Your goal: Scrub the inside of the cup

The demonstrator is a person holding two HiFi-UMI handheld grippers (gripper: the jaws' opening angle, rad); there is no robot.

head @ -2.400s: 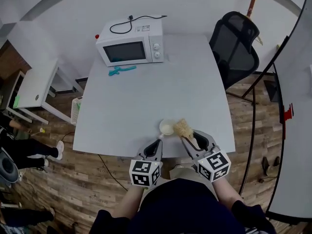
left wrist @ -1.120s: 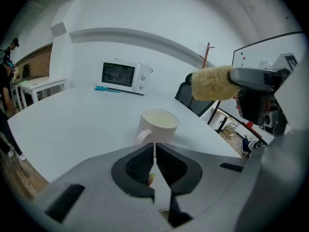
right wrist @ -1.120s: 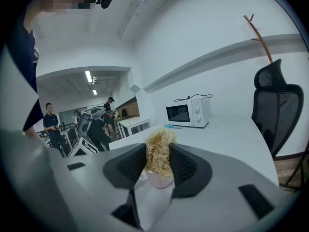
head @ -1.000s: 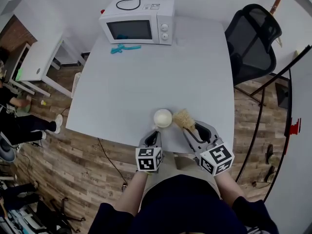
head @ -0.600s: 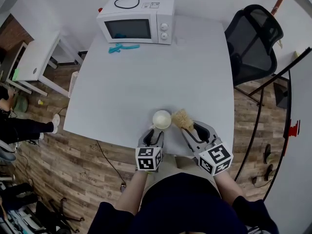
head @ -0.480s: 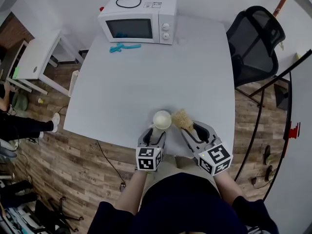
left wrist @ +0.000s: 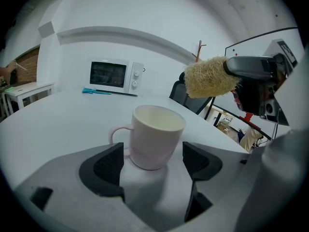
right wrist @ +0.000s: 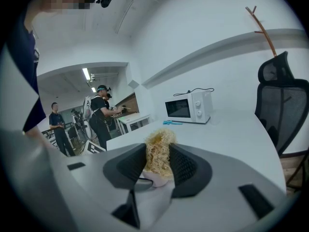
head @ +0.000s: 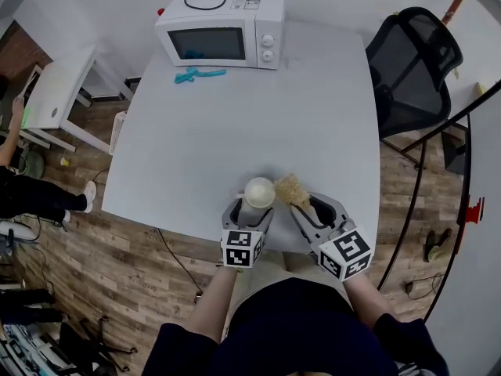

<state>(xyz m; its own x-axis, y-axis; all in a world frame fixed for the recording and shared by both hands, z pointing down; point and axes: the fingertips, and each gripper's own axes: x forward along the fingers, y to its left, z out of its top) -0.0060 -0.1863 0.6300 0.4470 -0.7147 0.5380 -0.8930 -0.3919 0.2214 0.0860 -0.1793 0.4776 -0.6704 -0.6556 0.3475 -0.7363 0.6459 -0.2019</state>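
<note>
Left hand-held gripper (head: pixel 252 208) is opening up wide, pads not touching the white cup (head: pixel 260 192), which sits upright between its jaws near the front edge of the tabletop (head: pixel 235 116). Right next to it, the right hand-held gripper (head: pixel 308 208) is clamped on a bristly tan scrub brush (head: pixel 292 188), up beside the cup's rim.

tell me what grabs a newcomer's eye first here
A white cup stands near the table's front edge, between the left gripper's opening jaws, which do not press on it. Just right of it, the right gripper is clamped on a straw-coloured bristly brush held above the table. At the far edge sits a white microwave.
</note>
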